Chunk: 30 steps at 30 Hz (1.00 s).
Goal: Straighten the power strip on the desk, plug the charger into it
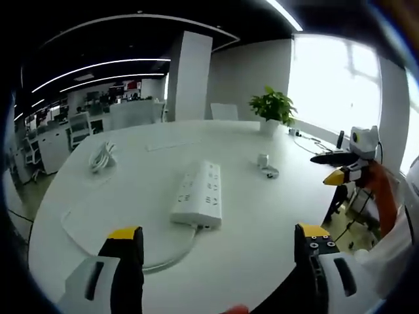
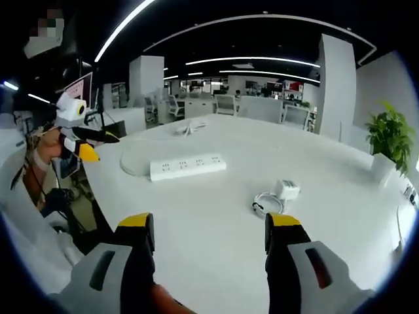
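Note:
A white power strip (image 1: 200,193) lies on the round white desk (image 1: 131,196), its cord (image 1: 167,258) curling off its near end. In the right gripper view the power strip (image 2: 188,166) lies crosswise, left of centre. A small white charger (image 1: 264,162) with a coiled cable sits further right on the desk; the charger (image 2: 286,190) has its cable (image 2: 267,203) looped beside it. My left gripper (image 1: 219,245) is open, hovering before the strip. My right gripper (image 2: 209,232) is open above bare desk, short of the charger. Each gripper also appears in the other's view, off the desk edge.
A potted plant (image 1: 273,108) stands at the desk's far edge, the plant (image 2: 391,139) at right in the right gripper view. Another coiled white cable (image 1: 101,157) lies at the far left. Office chairs and desks fill the background. A person's sleeve (image 2: 19,196) is at left.

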Tool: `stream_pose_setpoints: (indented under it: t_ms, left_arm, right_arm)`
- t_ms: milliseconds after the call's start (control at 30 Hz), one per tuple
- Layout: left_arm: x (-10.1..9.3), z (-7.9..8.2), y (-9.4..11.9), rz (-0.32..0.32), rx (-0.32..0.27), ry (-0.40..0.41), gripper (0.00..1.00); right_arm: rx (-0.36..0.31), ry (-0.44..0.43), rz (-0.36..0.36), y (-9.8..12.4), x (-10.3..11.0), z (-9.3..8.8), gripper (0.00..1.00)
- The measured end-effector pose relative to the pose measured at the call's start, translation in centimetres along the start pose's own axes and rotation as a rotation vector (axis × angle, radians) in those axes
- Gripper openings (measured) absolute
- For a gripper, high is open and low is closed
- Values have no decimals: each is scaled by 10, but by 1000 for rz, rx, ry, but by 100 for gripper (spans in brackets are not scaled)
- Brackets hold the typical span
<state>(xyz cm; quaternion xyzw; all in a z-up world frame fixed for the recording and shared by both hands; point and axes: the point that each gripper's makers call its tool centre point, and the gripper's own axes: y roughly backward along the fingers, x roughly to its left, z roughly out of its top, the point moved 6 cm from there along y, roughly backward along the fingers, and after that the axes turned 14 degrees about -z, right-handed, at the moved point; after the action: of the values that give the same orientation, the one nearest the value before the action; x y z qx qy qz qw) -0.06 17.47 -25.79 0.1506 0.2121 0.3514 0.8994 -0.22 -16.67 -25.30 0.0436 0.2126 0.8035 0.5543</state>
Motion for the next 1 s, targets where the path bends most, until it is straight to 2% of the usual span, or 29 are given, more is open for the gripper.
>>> stream_pose_setpoints:
  t_ms: [367,733,1000]
  left_arm:
    - [6,8,-14,-1,28,-36,96]
    - [15,12,-36,-21,65,-45,96]
    - [15,21,-47,-40,57,-53,95]
  right_arm:
    - [-5,-1,17,-12,2,4,67]
    - [16,-1,18,-16,-1,0,67]
    - [24,-1,24,-21,0,-2,67]
